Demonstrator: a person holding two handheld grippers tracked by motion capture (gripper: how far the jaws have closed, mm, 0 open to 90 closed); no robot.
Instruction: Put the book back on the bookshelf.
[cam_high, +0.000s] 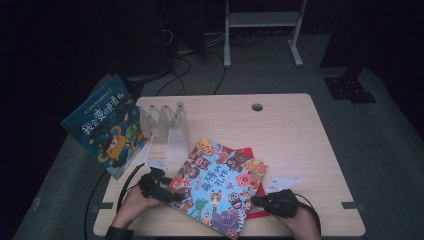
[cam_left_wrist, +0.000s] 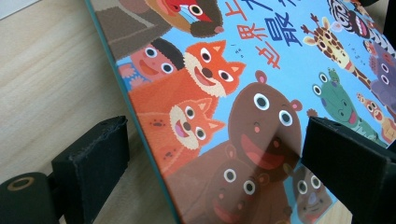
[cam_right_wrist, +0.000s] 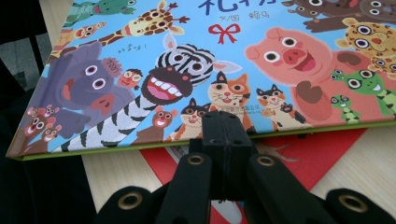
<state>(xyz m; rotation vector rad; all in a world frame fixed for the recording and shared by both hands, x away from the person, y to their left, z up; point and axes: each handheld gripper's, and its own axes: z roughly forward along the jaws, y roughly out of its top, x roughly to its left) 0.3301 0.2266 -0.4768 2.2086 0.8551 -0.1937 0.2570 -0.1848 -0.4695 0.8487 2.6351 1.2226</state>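
Two grippers flank the animal picture book, which lies tilted at lower centre. The left gripper has its jaws apart astride the book's left edge; the right gripper, jaws together, touches its lower right edge.

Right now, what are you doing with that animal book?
A person holds a gripper in each hand at the animal book on the table. The left gripper is open, its jaws either side of the book's edge. The right gripper is shut, its tip at the book's opposite edge, above a red book underneath. Another blue book leans by a clear rack.
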